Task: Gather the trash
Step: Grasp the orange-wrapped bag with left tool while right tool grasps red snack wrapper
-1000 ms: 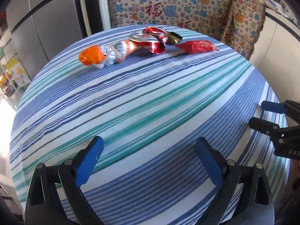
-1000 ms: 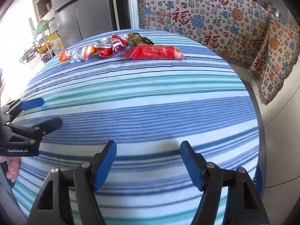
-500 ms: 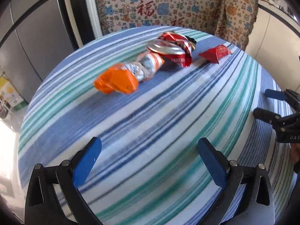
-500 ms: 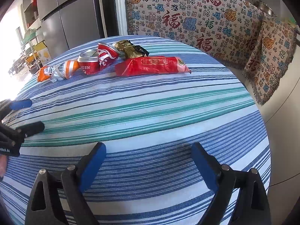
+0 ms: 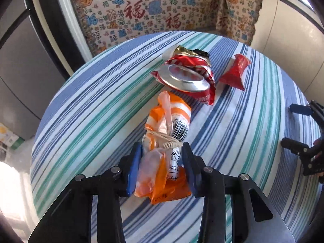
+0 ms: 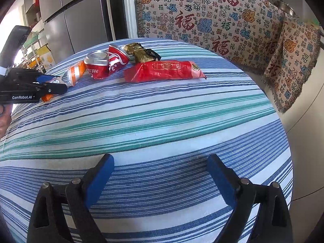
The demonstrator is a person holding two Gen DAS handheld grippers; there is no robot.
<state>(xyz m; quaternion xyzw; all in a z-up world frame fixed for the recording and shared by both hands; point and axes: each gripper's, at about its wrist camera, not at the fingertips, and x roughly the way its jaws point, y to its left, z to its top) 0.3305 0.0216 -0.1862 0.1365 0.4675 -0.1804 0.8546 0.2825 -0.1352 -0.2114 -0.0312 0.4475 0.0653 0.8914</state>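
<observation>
the round table (image 6: 162, 121) under its blue, teal and white striped cloth fills most of what i see, with a patterned throw (image 6: 212, 20) printed with red 福 characters draped behind it. the trash lies in a row at the far side. the long red wrapper (image 6: 164, 70) is the biggest piece, flat on the cloth, with gold print too small for me to read. just left of it sits the crushed red can (image 6: 105, 63), dented, with white script on its side that i cannot make out; a crumpled gold-and-black wrapper (image 6: 141, 53) lies right behind it. nothing here holds anything else.

my left gripper (image 5: 163, 169) is closing its jaws on the orange-and-white wrapper (image 5: 168, 133), blue pads pressing both sides of its near end; it shows a barcode and small printed characters. my right gripper (image 6: 160, 175) is spread wide above bare cloth, well apart from the trash. "genrobot.ai" reads on the left gripper's side.
</observation>
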